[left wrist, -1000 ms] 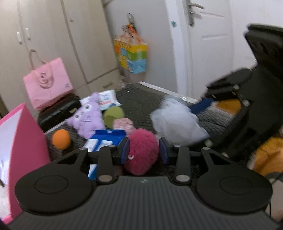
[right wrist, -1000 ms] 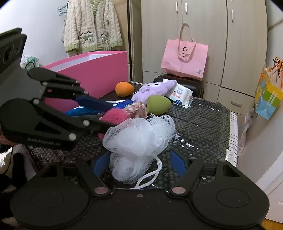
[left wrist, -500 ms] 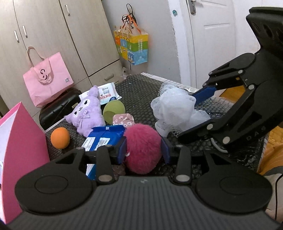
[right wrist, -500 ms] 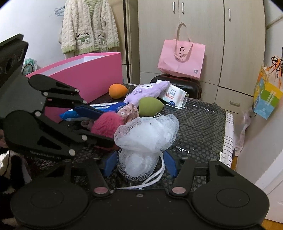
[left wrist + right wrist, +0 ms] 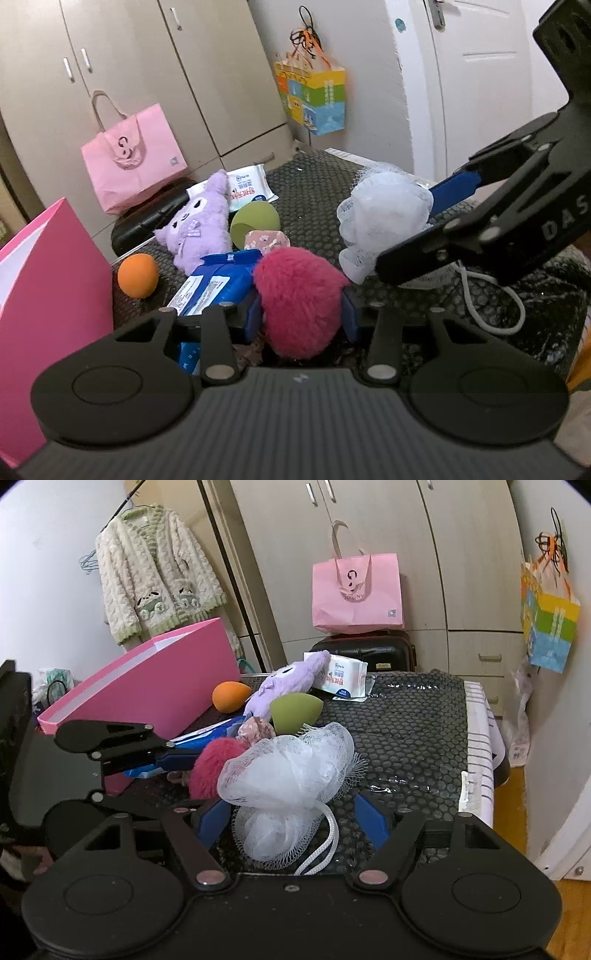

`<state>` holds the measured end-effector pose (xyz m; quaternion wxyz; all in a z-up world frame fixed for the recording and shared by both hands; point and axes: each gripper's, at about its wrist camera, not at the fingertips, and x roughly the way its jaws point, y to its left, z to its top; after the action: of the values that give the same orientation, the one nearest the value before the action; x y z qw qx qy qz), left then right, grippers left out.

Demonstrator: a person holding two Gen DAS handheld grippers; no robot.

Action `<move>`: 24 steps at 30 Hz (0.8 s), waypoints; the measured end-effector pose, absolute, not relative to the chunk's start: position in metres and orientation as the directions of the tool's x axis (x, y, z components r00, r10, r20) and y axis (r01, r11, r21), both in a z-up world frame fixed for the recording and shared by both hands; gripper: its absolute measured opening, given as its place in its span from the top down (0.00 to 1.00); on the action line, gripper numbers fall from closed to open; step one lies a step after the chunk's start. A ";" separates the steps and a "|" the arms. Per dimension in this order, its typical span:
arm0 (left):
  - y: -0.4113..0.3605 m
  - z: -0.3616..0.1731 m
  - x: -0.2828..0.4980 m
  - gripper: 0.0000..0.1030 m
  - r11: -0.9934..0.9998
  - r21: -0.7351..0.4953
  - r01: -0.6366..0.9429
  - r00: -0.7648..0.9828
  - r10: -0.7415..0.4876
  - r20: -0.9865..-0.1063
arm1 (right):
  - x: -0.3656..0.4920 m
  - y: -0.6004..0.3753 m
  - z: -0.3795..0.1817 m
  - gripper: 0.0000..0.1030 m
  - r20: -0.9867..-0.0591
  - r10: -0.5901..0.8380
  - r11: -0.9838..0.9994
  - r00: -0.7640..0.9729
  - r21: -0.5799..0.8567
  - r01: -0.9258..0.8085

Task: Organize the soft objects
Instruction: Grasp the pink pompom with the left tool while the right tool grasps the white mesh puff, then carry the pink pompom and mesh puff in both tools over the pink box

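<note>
My left gripper (image 5: 301, 317) is shut on a fuzzy magenta pompom (image 5: 299, 299), held just above the table; it also shows in the right wrist view (image 5: 212, 764). My right gripper (image 5: 291, 821) has its jaws wide apart around a white mesh bath pouf (image 5: 288, 771), which sags onto the table; I cannot tell whether the pads touch it. The pouf shows in the left wrist view (image 5: 384, 218) too. A pink open box (image 5: 147, 686) stands at the left.
On the black bubble-mat table (image 5: 406, 731) lie a purple plush (image 5: 201, 229), a green sponge (image 5: 255, 223), an orange sponge (image 5: 137, 275), a blue pack (image 5: 214, 282), a floral pouch (image 5: 267, 240) and a wipes pack (image 5: 341, 675). A pink bag (image 5: 356, 590) sits on a black case behind.
The left gripper has closed on the pompom and lifted it slightly. The right gripper with the pouf between its jaws has moved closer to the pompom.
</note>
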<state>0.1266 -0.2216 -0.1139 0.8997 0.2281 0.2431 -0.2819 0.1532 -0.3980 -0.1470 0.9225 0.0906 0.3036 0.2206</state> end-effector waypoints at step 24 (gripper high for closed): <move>-0.164 -0.087 0.105 0.62 0.710 -0.110 0.696 0.455 -0.554 -0.698 | 0.115 -0.375 -0.138 0.70 -0.618 0.418 0.908 0.666 0.319 -0.273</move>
<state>0.1055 -0.1639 -0.0873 0.8474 0.0962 0.3699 -0.3686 0.1147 -0.3747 -0.1385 0.9072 0.1001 0.3615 0.1903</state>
